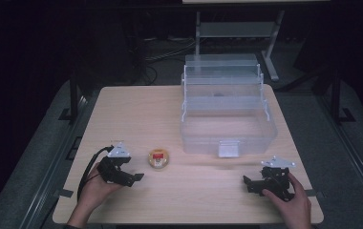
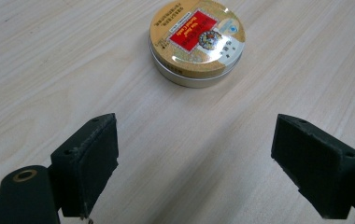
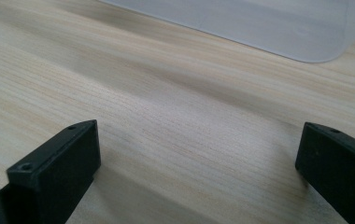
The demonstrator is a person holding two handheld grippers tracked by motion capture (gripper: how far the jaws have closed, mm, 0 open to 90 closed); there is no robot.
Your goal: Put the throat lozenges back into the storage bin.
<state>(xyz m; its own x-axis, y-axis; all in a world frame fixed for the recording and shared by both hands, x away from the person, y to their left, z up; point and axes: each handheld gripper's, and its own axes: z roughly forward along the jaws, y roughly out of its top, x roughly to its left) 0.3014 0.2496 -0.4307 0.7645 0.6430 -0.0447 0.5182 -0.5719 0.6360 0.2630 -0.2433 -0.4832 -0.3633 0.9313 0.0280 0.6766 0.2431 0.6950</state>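
A small round tin (image 1: 159, 159) with a gold lid and a red label lies flat on the wooden table (image 1: 136, 114), left of centre near the front. My left gripper (image 1: 134, 177) rests just left of it, held in a hand, jaws wide open with nothing between them. In the left gripper view the tin (image 2: 197, 41) lies a short way ahead of the open gripper (image 2: 208, 168). My right gripper (image 1: 247, 183) sits near the front right, also open and empty, pointing left. A clear plastic storage box (image 1: 227, 121) with its lid raised stands at the back centre-right.
In the right gripper view the clear box's bottom edge (image 3: 259, 28) lies ahead of the open gripper (image 3: 199, 172) over bare wood. A grey desk frame and cables (image 1: 237, 33) stand on the dark floor behind the table.
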